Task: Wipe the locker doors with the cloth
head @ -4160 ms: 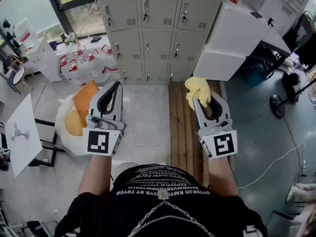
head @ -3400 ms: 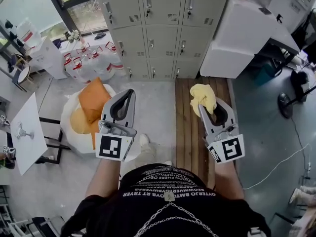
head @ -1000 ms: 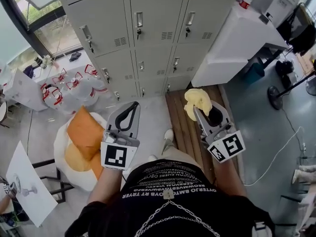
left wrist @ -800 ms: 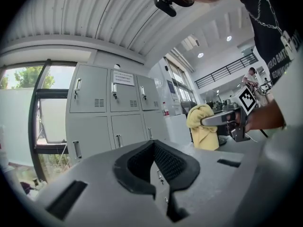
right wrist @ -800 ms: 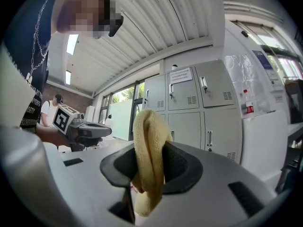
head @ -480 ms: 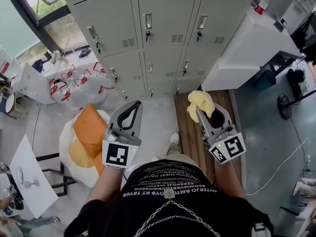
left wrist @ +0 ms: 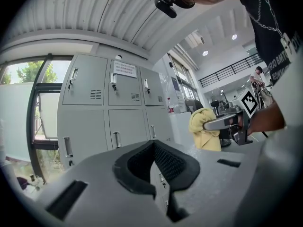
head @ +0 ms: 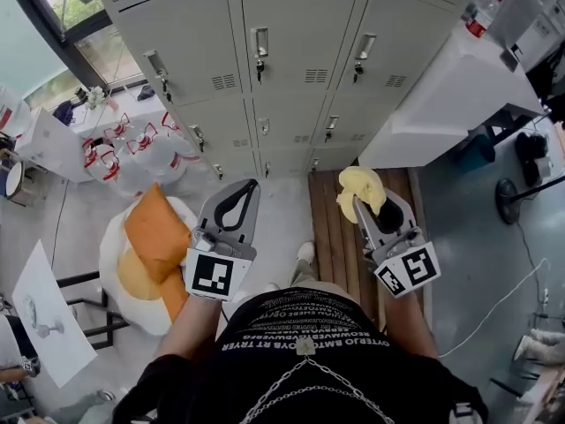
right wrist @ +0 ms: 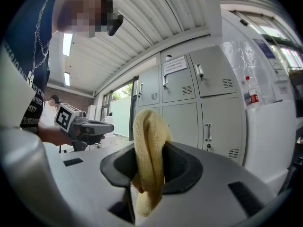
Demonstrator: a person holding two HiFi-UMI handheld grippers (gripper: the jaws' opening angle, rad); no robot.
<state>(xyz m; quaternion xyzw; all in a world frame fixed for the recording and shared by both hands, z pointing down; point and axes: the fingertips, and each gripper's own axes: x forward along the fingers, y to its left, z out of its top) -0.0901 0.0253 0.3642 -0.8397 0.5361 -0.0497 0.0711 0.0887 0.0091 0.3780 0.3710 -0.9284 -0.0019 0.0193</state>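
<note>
Just right of centre, the right claw (head: pixel 358 201) clamps a yellow cloth (head: pixel 361 186); the left claw (head: pixel 251 186), jaws together, faces the lockers (head: pixel 291 25).

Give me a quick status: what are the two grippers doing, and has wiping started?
Right gripper shut on yellow cloth. Left gripper shut, empty. Cloth not yet on locker doors. Nothing seen between them.

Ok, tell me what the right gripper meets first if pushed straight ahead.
Probably the grey metal locker doors, the yellow cloth clamped in the right gripper touching first; nothing shows between.
</note>
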